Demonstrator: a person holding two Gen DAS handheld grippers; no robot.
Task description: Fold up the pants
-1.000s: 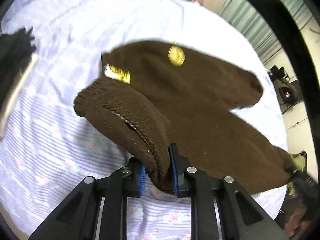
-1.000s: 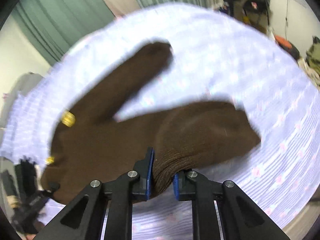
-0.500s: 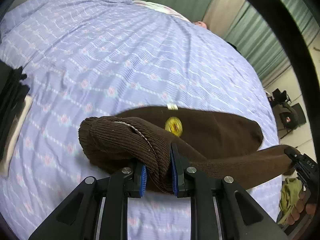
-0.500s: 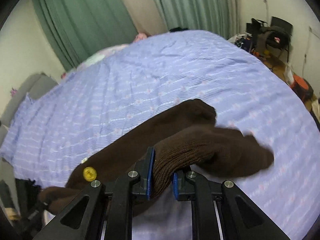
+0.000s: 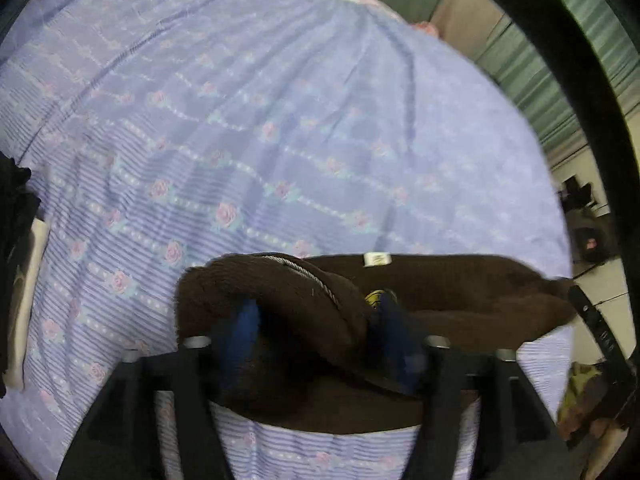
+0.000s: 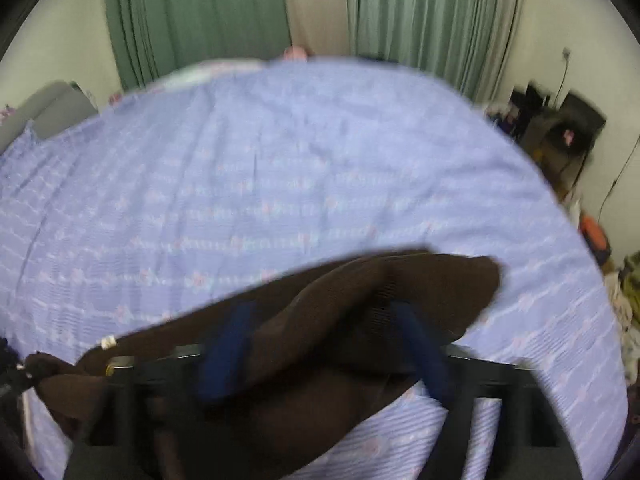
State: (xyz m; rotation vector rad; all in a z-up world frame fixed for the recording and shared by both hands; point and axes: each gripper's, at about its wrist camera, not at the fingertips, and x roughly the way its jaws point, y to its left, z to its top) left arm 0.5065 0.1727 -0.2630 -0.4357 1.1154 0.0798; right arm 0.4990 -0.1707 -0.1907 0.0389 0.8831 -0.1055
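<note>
The dark brown knit pants point(image 5: 452, 292) lie folded in a low strip on the lilac flowered bedspread point(image 5: 256, 128), at the near edge of the bed. My left gripper point(image 5: 316, 340) is open, its blue pads wide apart, with the waistband end of the pants bunched loosely between them. My right gripper point(image 6: 320, 344) is open too, its pads spread around the leg-end fabric point(image 6: 400, 292). A white label point(image 5: 376, 259) and a yellow tag point(image 5: 376, 296) show on the pants. Both views are blurred.
Green curtains point(image 6: 192, 12) hang behind the bed. A dark garment on a pale strip point(image 5: 16, 260) lies at the bed's left edge. Clutter and a chair point(image 6: 560, 128) stand on the floor to the right.
Both grippers lowered the pants onto the bed, the legs folding over the body. Both sets of jaws, shut on the fabric half a second ago, now stand wide open.
</note>
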